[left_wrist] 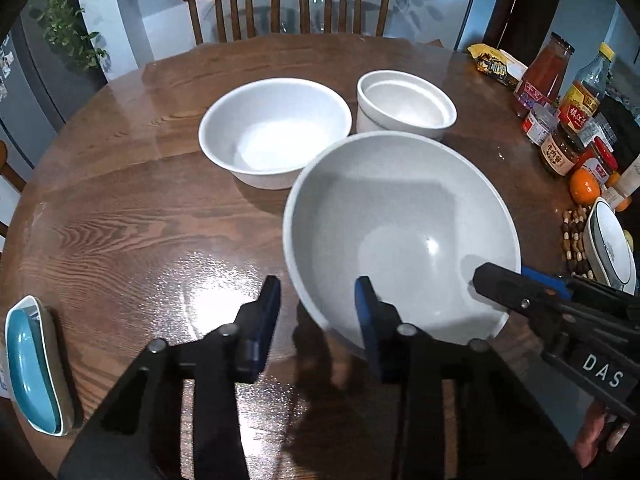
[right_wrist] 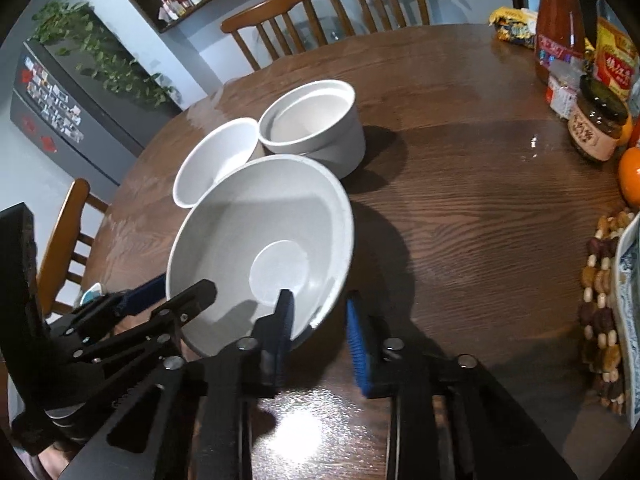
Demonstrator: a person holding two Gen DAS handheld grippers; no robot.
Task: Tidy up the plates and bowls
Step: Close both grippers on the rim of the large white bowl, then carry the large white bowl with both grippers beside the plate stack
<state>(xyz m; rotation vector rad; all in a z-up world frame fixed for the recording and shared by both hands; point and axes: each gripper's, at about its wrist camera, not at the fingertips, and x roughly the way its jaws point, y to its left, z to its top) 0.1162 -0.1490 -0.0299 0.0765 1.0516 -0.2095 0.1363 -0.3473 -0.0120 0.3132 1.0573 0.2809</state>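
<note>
A big pale grey bowl sits nearest me on the round wooden table. My left gripper straddles the bowl's near-left rim, one finger inside and one outside, with gaps showing beside the rim. My right gripper straddles the near-right rim the same way, and a strip of table shows between the rim and the outer pad. Behind the big bowl stand a medium white bowl and a straight-walled white bowl.
A teal dish lies at the table's left edge. Sauce bottles and jars, an orange and a blue-and-white dish on a beaded mat crowd the right edge. Two wooden chairs stand behind the table.
</note>
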